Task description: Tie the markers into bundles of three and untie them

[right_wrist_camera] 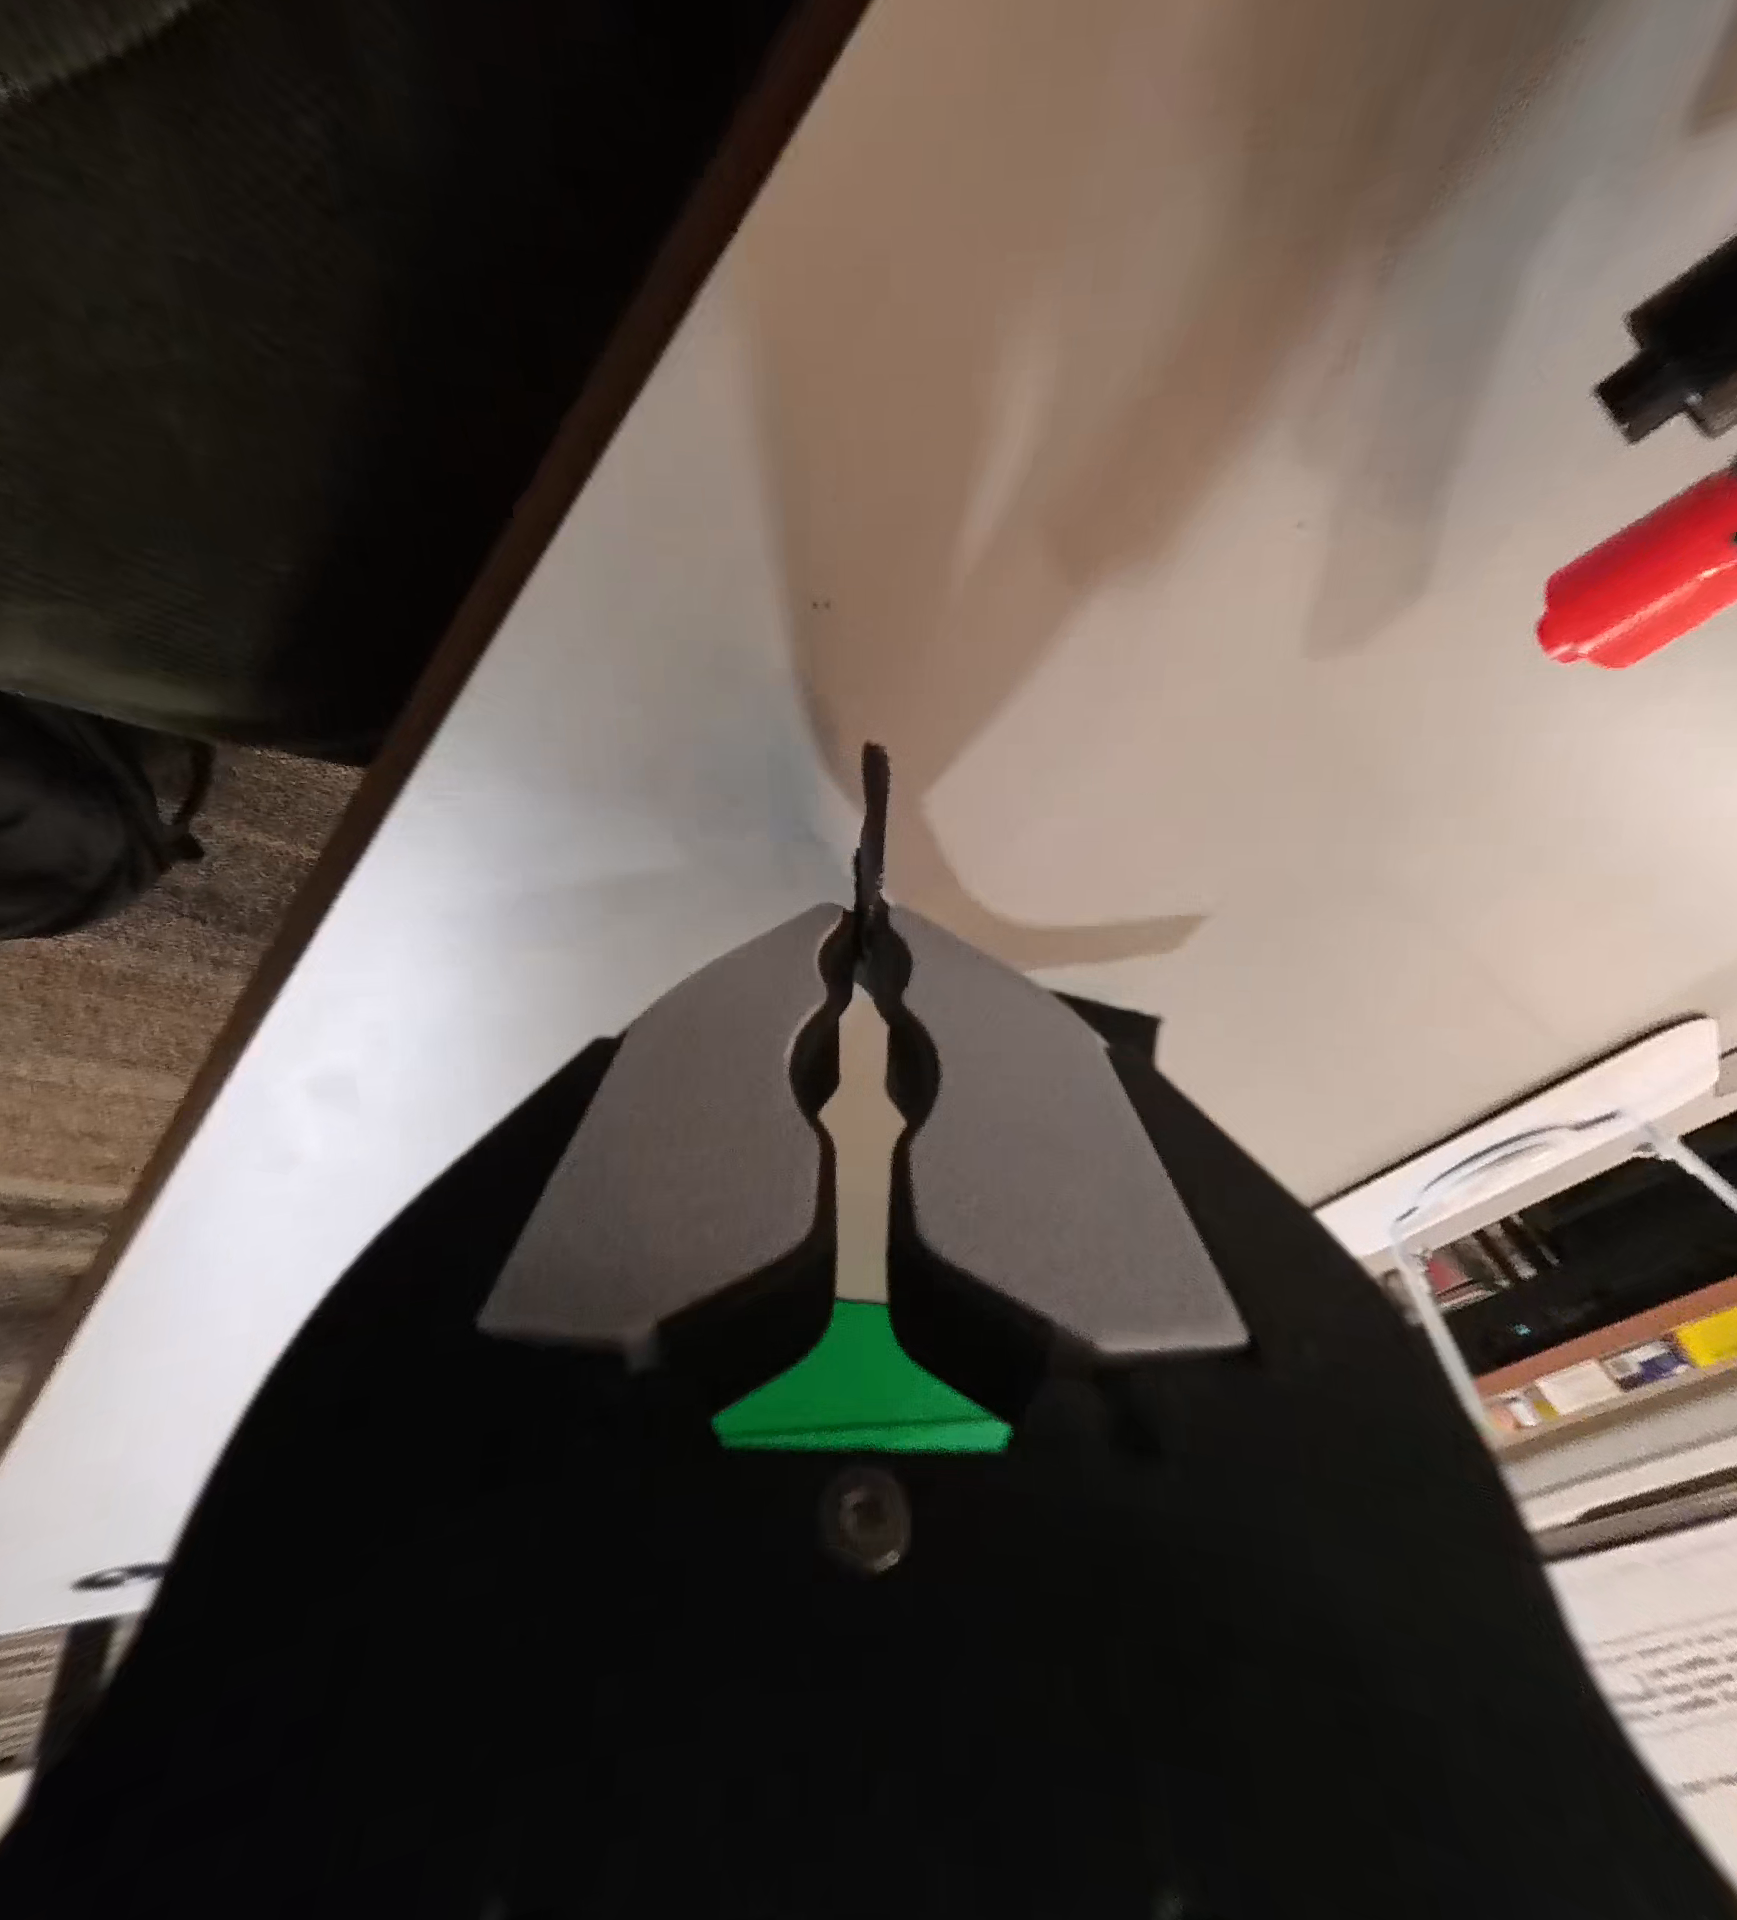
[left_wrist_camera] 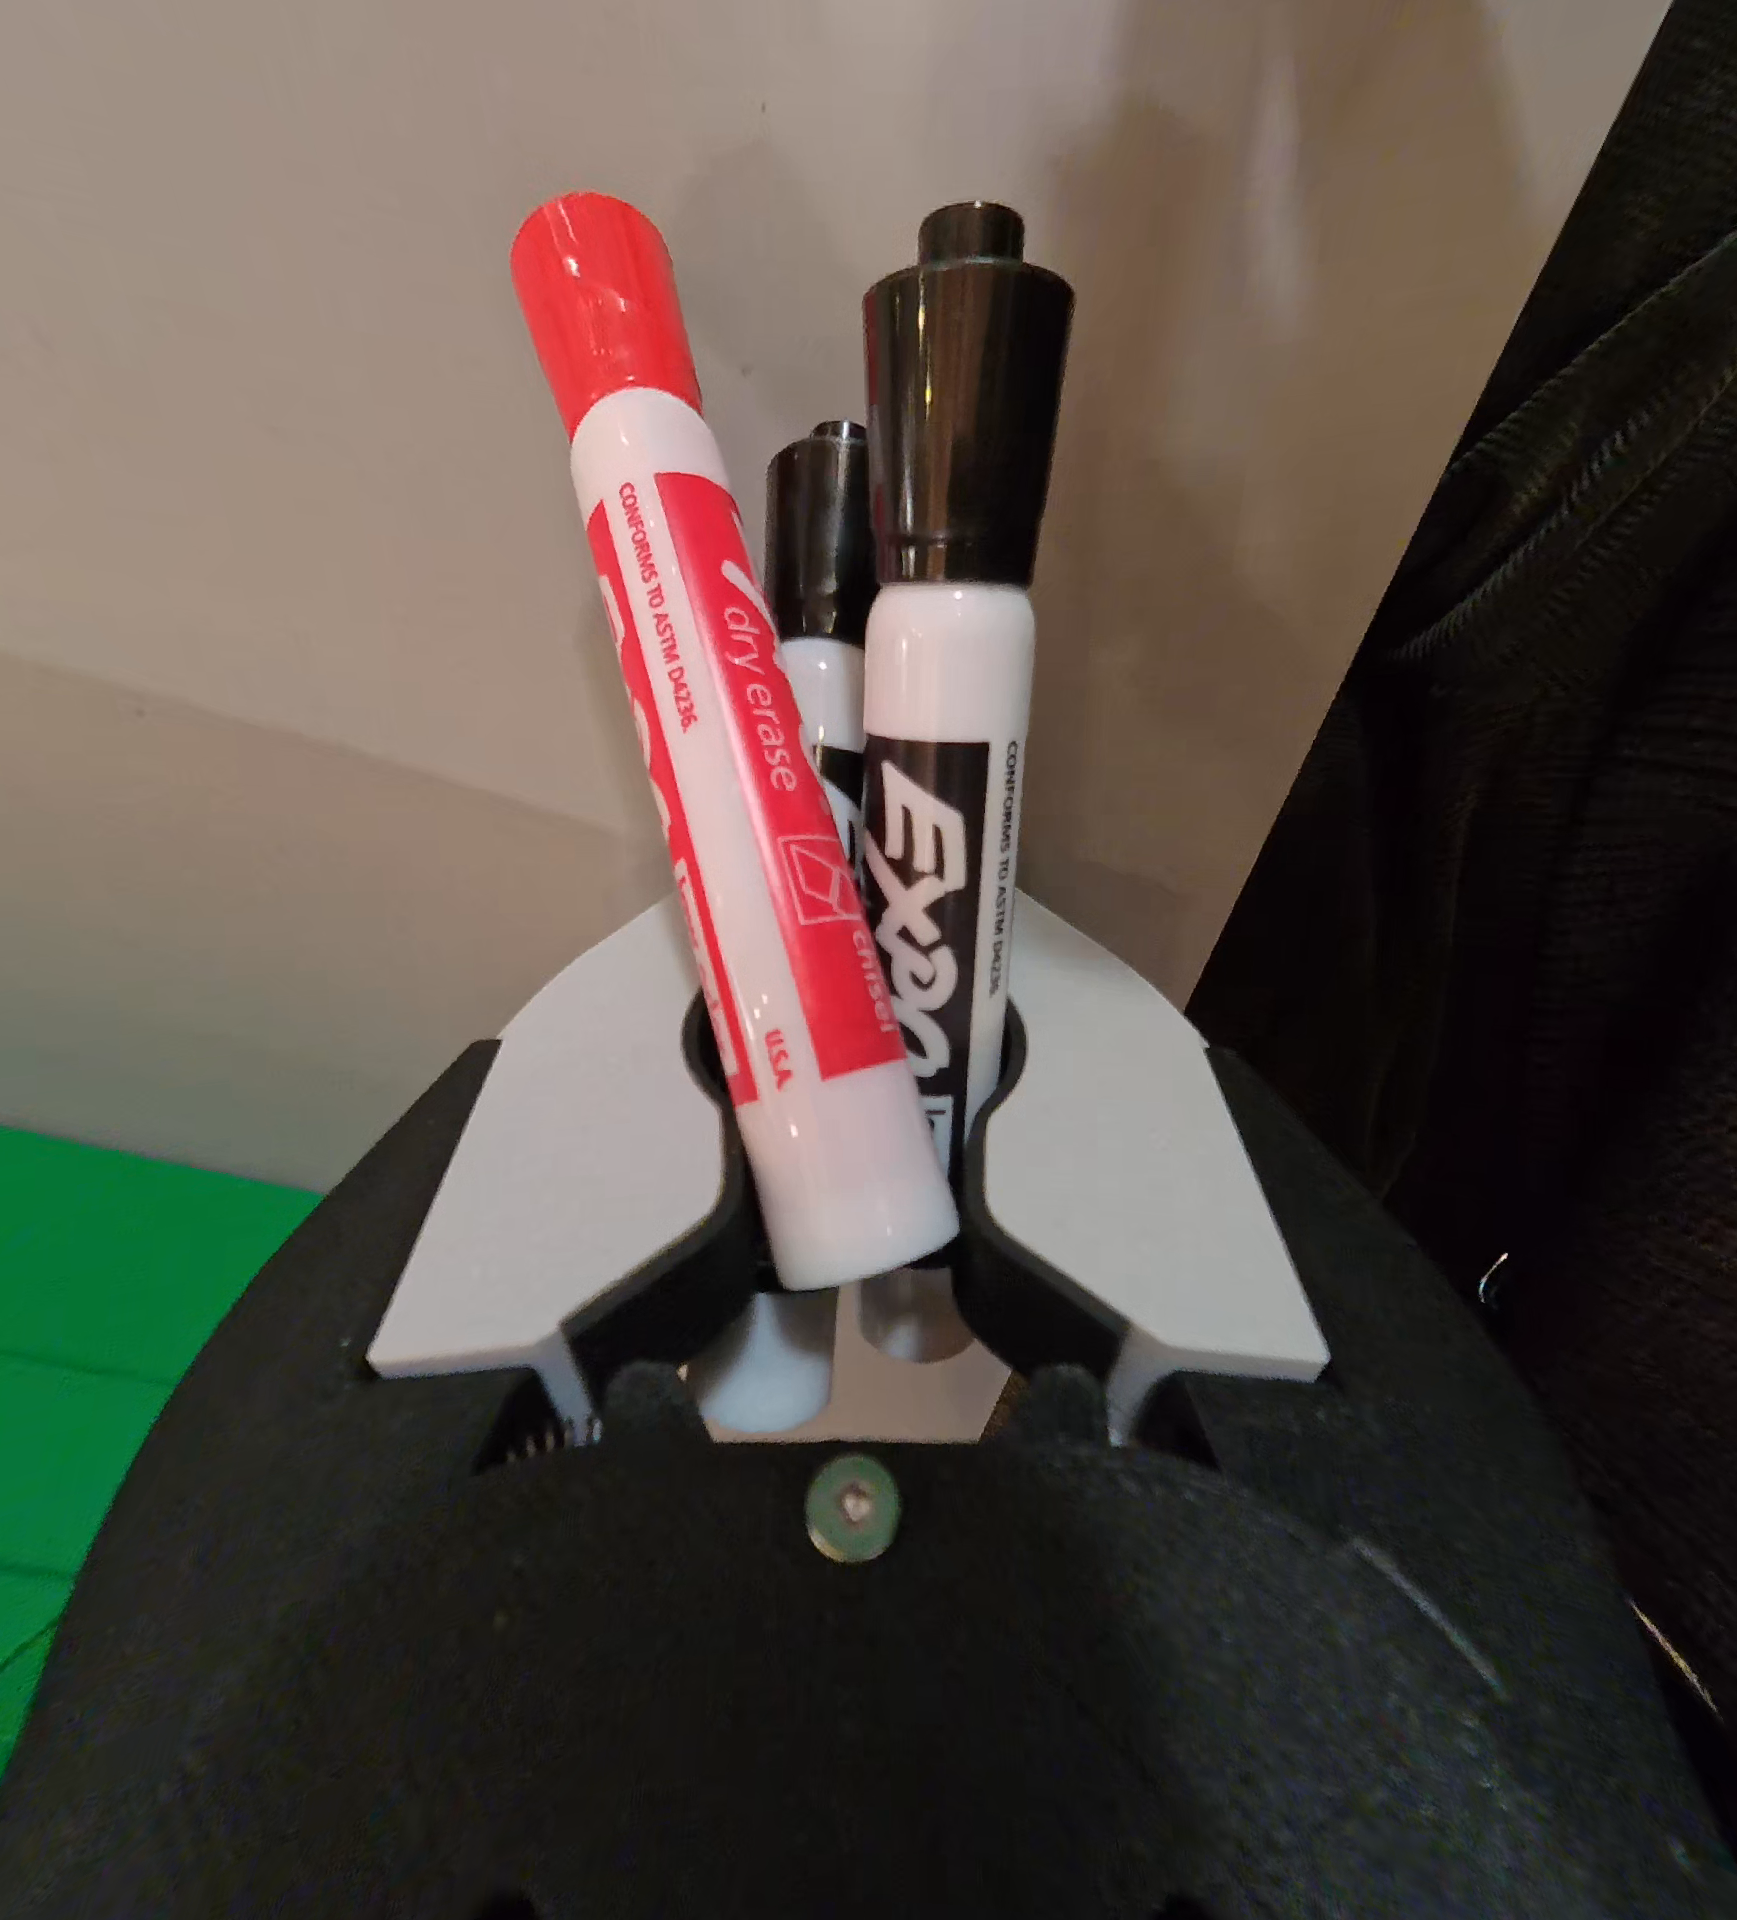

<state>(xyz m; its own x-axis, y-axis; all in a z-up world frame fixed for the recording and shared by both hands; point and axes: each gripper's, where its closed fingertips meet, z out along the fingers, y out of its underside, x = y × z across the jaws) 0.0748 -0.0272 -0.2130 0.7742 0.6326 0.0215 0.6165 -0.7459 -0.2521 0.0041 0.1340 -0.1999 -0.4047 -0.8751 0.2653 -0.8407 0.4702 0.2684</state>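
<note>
My left gripper (left_wrist_camera: 859,1003) is shut on a bundle of three dry-erase markers and holds them upright. They are a red-capped marker (left_wrist_camera: 729,727), tilted left, a black-capped marker (left_wrist_camera: 947,665) on the right, and a second black-capped marker (left_wrist_camera: 820,561) behind them. Their ends show at the upper right of the right wrist view: the red cap (right_wrist_camera: 1653,582) and a black cap (right_wrist_camera: 1716,364). My right gripper (right_wrist_camera: 866,925) is shut on a thin black strip or band (right_wrist_camera: 874,810) that sticks out past its fingertips, above a white tabletop (right_wrist_camera: 1259,831).
A green surface (left_wrist_camera: 64,1299) lies low on the left. Dark fabric (left_wrist_camera: 1570,727) hangs close on the right. The table's brown edge (right_wrist_camera: 573,457) runs diagonally, with floor (right_wrist_camera: 33,1143) and a dark chair or bag beyond. A white wire rack (right_wrist_camera: 1529,1174), shelves and printed papers (right_wrist_camera: 1695,1683) are at the right. About 20 cm separates my left fingertips from my right. It is some 8 cm from my left tips to the red cap (right_wrist_camera: 1653,582).
</note>
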